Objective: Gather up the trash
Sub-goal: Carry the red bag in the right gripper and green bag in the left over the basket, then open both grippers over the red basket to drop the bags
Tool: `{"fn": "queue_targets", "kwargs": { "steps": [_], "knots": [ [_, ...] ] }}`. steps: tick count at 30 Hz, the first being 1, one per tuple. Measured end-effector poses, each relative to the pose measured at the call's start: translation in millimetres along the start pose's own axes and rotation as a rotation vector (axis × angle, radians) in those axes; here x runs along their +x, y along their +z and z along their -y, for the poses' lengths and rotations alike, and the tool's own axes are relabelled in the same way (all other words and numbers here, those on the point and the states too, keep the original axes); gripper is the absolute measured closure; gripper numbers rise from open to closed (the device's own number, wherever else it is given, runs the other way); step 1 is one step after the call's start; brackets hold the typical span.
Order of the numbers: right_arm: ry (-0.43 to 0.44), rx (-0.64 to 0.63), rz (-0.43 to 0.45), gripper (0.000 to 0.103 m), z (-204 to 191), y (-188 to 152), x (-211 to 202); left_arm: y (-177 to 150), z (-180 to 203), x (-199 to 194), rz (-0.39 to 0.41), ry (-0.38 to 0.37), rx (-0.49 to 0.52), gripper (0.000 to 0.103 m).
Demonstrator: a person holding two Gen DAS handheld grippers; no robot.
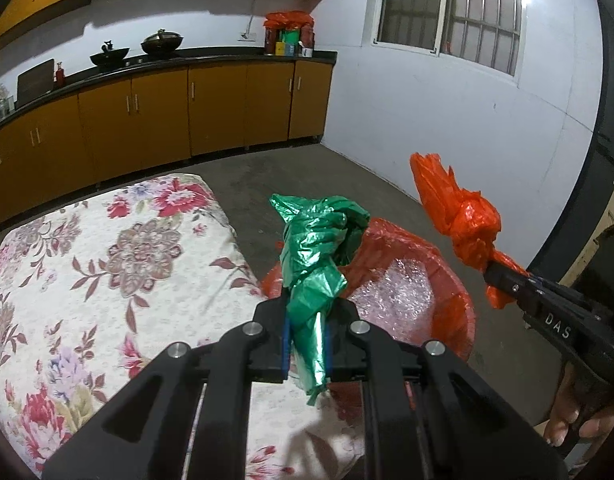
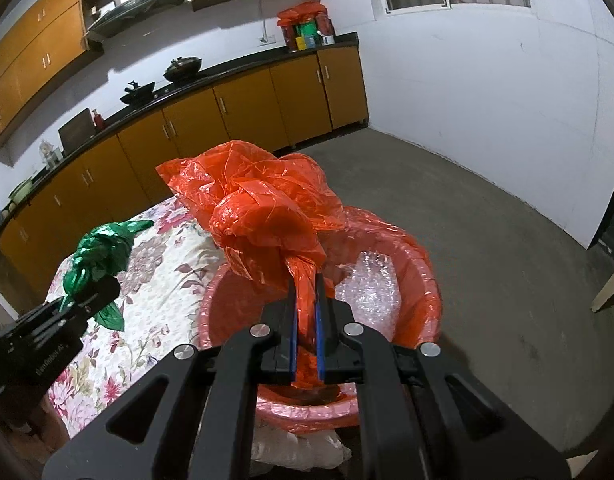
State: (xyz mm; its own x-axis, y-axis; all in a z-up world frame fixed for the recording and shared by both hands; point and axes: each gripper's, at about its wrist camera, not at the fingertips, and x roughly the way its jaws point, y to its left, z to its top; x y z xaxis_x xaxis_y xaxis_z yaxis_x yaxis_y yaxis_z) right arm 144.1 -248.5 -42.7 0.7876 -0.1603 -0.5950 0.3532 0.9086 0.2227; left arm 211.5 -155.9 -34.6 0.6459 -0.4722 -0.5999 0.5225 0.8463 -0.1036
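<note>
My left gripper (image 1: 306,312) is shut on a crumpled green plastic bag (image 1: 315,248), held up over the edge of the floral-covered table (image 1: 107,264). My right gripper (image 2: 306,296) is shut on a knotted orange plastic bag (image 2: 263,216), held above a red basin (image 2: 427,300) lined with orange plastic. Clear bubble wrap (image 2: 367,288) lies inside the basin. In the left wrist view the right gripper (image 1: 491,272) with the orange bag (image 1: 463,216) hangs right of the basin (image 1: 459,312). In the right wrist view the left gripper (image 2: 87,296) with the green bag (image 2: 99,252) is at the left.
Orange kitchen cabinets (image 1: 159,116) under a dark counter run along the back, with woks (image 1: 163,42) and packets (image 1: 289,34) on it. A white wall with a barred window (image 1: 451,12) stands on the right. Bare concrete floor (image 2: 487,208) lies beyond the basin.
</note>
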Motion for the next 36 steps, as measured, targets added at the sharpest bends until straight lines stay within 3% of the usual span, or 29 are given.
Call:
{"fn": "queue_targets", "kwargs": {
  "steps": [17, 21, 26, 30, 32, 36],
  "knots": [
    [0.010, 0.057, -0.021, 0.096, 18.2, 4.8, 13.6, -3.0, 16.8, 37.7, -0.069, -0.068, -0.028, 0.090],
    [0.024, 0.077, -0.019, 0.095, 21.9, 6.7, 16.9, -3.4, 19.6, 48.7, -0.091, -0.104, -0.050, 0.085],
    [0.042, 0.102, -0.020, 0.068, 28.7, 3.8, 18.0, -8.6, 21.2, 62.1, -0.123, -0.128, -0.075, 0.068],
    [0.026, 0.099, -0.019, 0.064, 32.6, -0.8, 11.9, -15.4, 16.4, 63.9, -0.143, -0.124, -0.086, 0.066],
    [0.005, 0.083, -0.009, 0.055, 32.1, -3.0, 5.9, -18.1, 13.0, 58.6, -0.138, -0.114, -0.088, 0.061],
    [-0.024, 0.043, 0.031, 0.037, 30.2, -7.3, -14.3, -21.9, 6.7, 31.2, -0.077, -0.061, -0.070, 0.039]
  ]
}}
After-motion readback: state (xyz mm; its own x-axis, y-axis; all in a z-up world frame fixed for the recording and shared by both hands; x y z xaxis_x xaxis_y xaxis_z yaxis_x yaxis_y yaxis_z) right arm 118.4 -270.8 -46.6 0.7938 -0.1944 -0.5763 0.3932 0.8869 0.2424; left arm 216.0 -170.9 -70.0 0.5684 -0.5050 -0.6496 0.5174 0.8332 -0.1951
